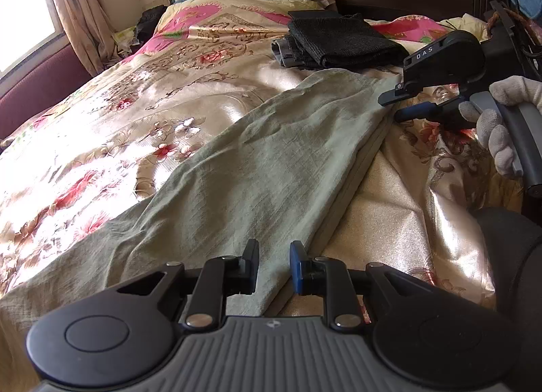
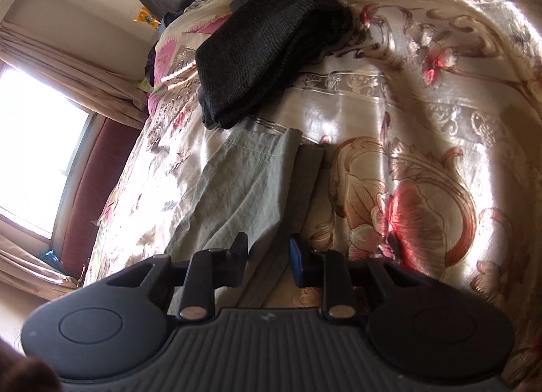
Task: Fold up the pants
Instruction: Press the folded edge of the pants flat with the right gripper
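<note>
pants (image 1: 271,168): 1 | claws: 2, left claw (image 1: 274,266) parted | dark folded garments (image 1: 342,40): 2

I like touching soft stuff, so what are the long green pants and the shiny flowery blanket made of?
The long pale green pants look like a thin woven cotton or linen: matte, with fine crinkles and a stitched hem. The shiny flowery bed cover looks like satin, perhaps silk or polyester: it glares brightly in the sunlight and drapes in smooth folds. Neither can be told for sure by looking.
</note>
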A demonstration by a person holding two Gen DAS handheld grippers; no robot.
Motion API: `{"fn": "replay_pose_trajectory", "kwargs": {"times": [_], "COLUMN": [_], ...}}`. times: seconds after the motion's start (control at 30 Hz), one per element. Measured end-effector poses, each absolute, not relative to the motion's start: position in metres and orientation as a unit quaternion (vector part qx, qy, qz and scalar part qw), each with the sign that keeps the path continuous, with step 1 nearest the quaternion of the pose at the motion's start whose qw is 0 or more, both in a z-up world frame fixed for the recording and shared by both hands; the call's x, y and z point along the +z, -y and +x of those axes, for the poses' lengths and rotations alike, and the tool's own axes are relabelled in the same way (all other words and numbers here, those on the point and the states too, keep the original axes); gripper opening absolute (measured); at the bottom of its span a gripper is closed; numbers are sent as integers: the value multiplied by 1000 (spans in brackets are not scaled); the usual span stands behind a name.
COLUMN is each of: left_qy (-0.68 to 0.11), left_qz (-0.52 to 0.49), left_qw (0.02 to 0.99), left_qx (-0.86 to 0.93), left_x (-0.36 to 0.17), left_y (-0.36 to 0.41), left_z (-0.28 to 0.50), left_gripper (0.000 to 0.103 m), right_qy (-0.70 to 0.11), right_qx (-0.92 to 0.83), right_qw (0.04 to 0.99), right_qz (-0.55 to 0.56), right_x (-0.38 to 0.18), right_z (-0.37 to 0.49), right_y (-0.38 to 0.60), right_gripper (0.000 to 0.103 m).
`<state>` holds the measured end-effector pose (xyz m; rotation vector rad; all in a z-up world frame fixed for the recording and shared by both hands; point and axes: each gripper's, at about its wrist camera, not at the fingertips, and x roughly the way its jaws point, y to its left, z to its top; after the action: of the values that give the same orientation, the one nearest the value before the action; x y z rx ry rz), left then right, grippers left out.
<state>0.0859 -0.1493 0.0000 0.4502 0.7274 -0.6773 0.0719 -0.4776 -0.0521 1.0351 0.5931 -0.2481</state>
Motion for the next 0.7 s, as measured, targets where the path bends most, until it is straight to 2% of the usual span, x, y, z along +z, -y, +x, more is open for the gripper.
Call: {"fn": "replay_pose_trajectory", "kwargs": {"times": [0.1, 0.5, 0.6, 0.7], "left_qy": [-351, -345, -345, -348], "left_qz": [206, 206, 205, 206], "left_qw": [852, 855, 855, 854], "left_qx": [-330, -328, -329, -327], "left_x": [-2, -1, -1, -3], "left_y": [150, 156, 156, 158], "left_z": [89, 96, 98, 101], "left_gripper": [36, 36, 37, 37], "right_qy": [-300, -260, -279, -314], "right_qx": [-114, -111, -115, -104], "right_qw": [821, 803, 800, 798], "right_qz": [472, 524, 519, 504], "right_x": [-45, -58, -55, -50], "right_z": [70, 76, 66, 70], "right_y": [477, 482, 479, 469], "right_gripper": [30, 30, 29, 32]}}
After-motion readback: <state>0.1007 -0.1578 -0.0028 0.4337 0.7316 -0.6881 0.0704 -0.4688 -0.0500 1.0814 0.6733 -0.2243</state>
